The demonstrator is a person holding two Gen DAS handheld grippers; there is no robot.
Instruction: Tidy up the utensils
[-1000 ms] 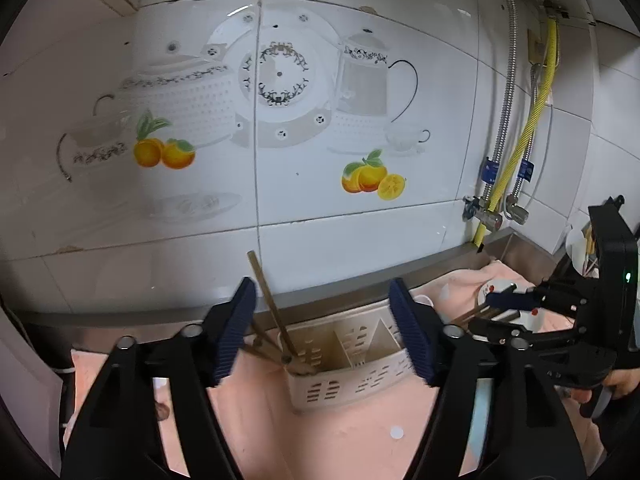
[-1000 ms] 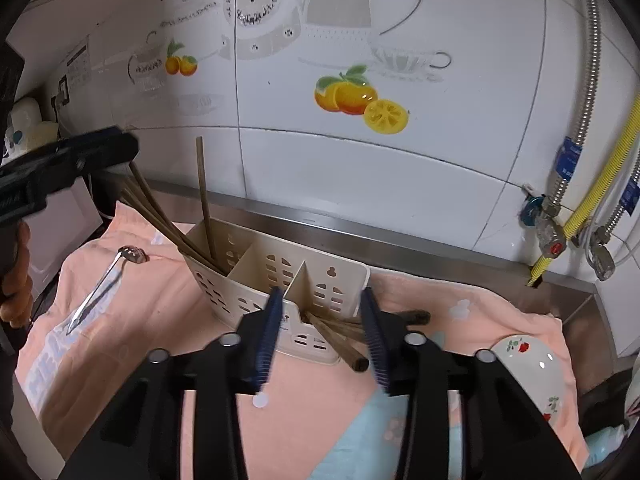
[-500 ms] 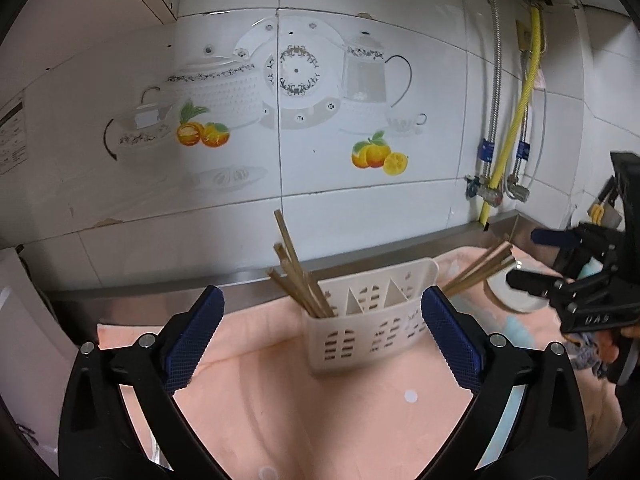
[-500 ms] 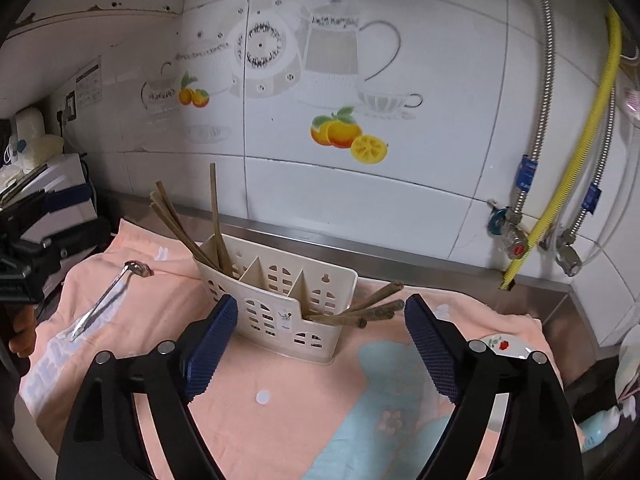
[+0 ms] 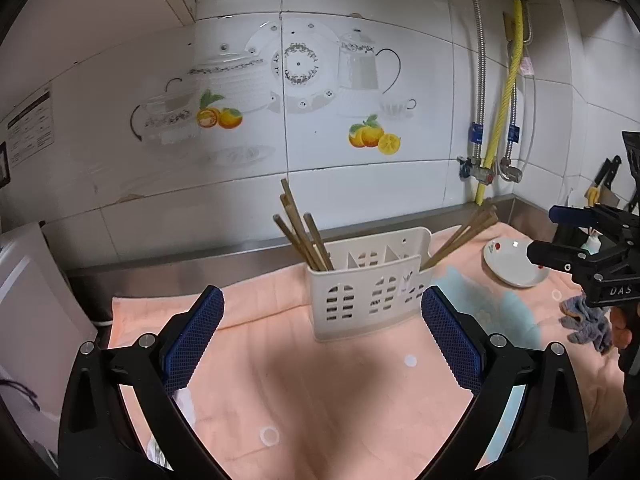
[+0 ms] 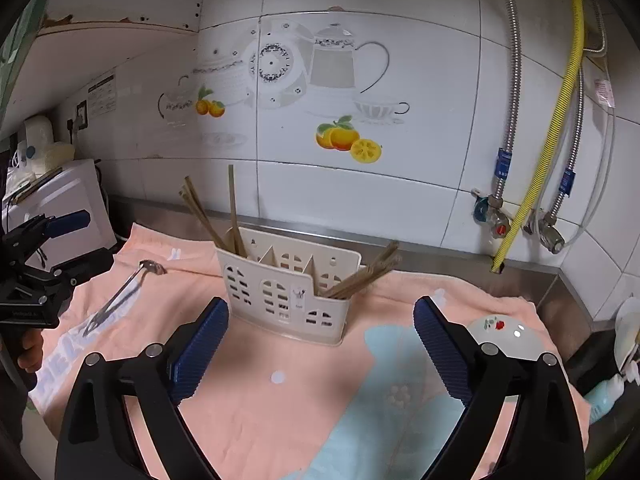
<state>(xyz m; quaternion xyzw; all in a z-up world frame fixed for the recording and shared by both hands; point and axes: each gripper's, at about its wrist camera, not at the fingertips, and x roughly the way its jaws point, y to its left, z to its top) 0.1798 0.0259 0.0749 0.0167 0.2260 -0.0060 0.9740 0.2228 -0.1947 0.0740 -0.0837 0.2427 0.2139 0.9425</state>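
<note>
A cream slotted utensil holder (image 5: pixel 370 284) (image 6: pixel 286 294) stands on a peach towel (image 5: pixel 320 392). Brown chopsticks (image 5: pixel 304 232) stand in its left compartment, and more chopsticks (image 5: pixel 462 236) (image 6: pixel 364 276) lean out of its right compartment. A metal spoon (image 6: pixel 120 296) lies on the towel left of the holder. My left gripper (image 5: pixel 320 344) is open and empty, in front of the holder. My right gripper (image 6: pixel 320 352) is open and empty, also short of the holder.
A white floral dish (image 5: pixel 514 266) (image 6: pixel 506 338) lies on the towel at the right, with a blue-grey rag (image 5: pixel 586 322) near it. The tiled wall, pipes and a yellow hose (image 6: pixel 540 152) stand behind. A white appliance (image 6: pixel 60 204) stands at the left.
Both grippers have opened wide and drawn back from the holder. The chopsticks that the right gripper was close to now lean in the right compartment.
</note>
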